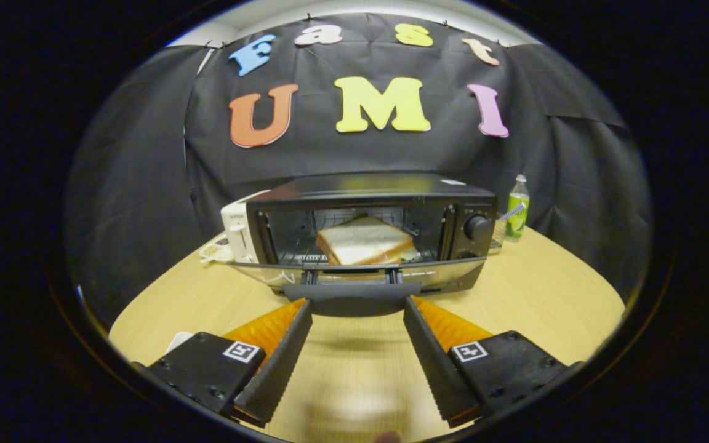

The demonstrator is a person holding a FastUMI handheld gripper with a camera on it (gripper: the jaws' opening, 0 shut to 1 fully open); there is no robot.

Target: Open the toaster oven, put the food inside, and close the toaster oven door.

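Just ahead of the gripper (357, 307), the toaster oven (373, 227) is sitting with its door (354, 274) dropped open. Its handle (352, 301) is lying between the spread fingertips, which are gripping nothing. Beyond them, the bread slice (364, 241) is resting inside on the rack.

Glossy black toaster oven (373, 215), wood-grain table (545, 289)
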